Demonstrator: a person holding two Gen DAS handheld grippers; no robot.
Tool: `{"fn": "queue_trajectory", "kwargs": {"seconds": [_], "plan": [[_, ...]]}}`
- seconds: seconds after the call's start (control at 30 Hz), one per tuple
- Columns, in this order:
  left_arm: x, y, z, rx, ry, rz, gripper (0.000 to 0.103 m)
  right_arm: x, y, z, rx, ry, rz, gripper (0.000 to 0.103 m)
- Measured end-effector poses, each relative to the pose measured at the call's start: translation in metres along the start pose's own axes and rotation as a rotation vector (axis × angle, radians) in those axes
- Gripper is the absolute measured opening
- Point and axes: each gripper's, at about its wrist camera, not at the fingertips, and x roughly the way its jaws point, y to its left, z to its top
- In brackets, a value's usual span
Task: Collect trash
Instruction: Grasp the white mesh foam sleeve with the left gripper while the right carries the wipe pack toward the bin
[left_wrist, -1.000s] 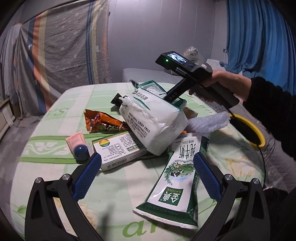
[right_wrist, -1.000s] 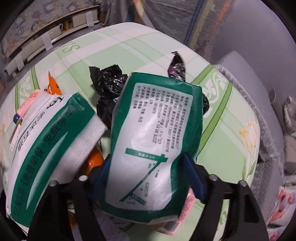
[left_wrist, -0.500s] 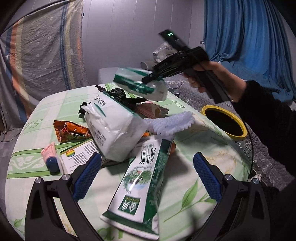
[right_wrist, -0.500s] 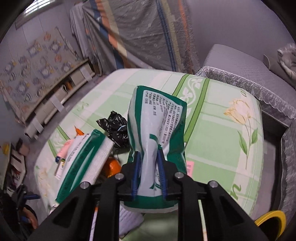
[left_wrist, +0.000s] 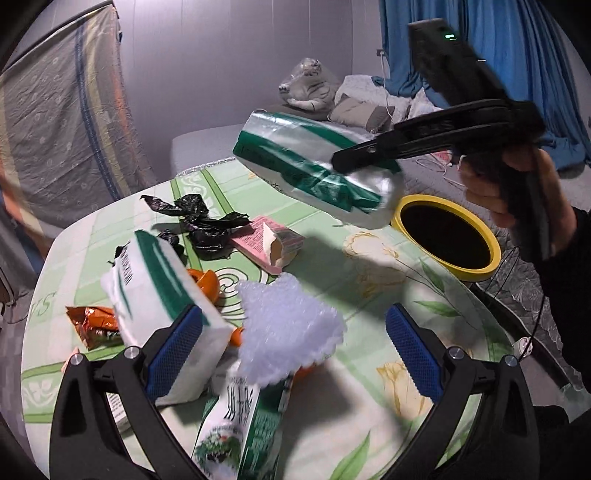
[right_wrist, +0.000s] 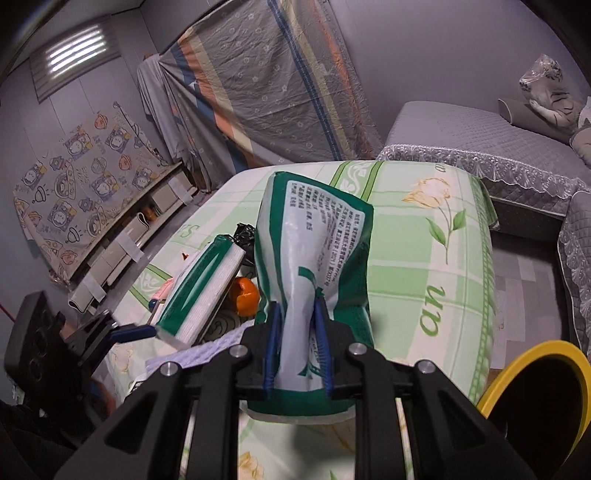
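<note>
Above the table (left_wrist: 369, 288), right hand-held gripper (right_wrist: 297, 350) clamps the green-white pouch (right_wrist: 317, 240); left hand-held gripper (left_wrist: 291, 354) gapes empty

The pouch (right_wrist: 314, 266) was white and silvery with green bands and dark print. The bin (left_wrist: 447, 236) had a yellow rim and black inside. The tablecloth (left_wrist: 369, 295) was pale green checks with yellow flowers and green leaves. The box (left_wrist: 266, 240) was pink, the bags (left_wrist: 207, 221) black, the wrapper (left_wrist: 94, 325) orange, the curtain (left_wrist: 517, 55) blue, the pads (left_wrist: 413, 350) blue.
</note>
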Motion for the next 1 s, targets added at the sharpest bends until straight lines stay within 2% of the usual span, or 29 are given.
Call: {"fn": "queue_trajectory", "kwargs": {"seconds": [0.07, 0.17, 0.23, 0.27, 0.37, 0.43, 0.7, 0.83, 1.0], "plan": [[0.010, -0.002, 0.005, 0.019, 0.018, 0.012, 0.092, -0.011, -0.001, -0.008, 0.009, -0.021, 0.006, 0.018], [0.023, -0.003, 0.006, 0.037, 0.070, 0.014, 0.062, -0.028, -0.002, -0.021, 0.015, -0.054, 0.010, 0.018], [0.032, -0.002, 0.003, 0.048, 0.101, 0.042, 0.047, -0.038, -0.002, -0.028, 0.026, -0.070, 0.006, 0.018], [0.036, -0.001, -0.001, 0.057, 0.120, 0.057, 0.033, -0.041, -0.004, -0.029, 0.033, -0.074, 0.008, 0.018], [0.035, 0.005, -0.005, 0.021, 0.129, 0.040, 0.013, -0.052, -0.009, -0.039, 0.056, -0.096, -0.001, 0.018], [0.027, 0.009, -0.005, 0.003, 0.104, 0.039, 0.013, -0.058, -0.013, -0.043, 0.076, -0.110, -0.005, 0.018], [-0.031, 0.023, 0.011, -0.099, -0.099, 0.013, 0.013, -0.082, -0.028, -0.057, 0.162, -0.162, -0.035, 0.018], [-0.036, 0.019, 0.024, -0.121, -0.122, -0.004, 0.013, -0.099, -0.036, -0.068, 0.207, -0.201, -0.066, 0.018], [-0.026, 0.001, 0.043, -0.117, -0.123, -0.064, 0.013, -0.128, -0.061, -0.085, 0.295, -0.265, -0.137, 0.018]]}}
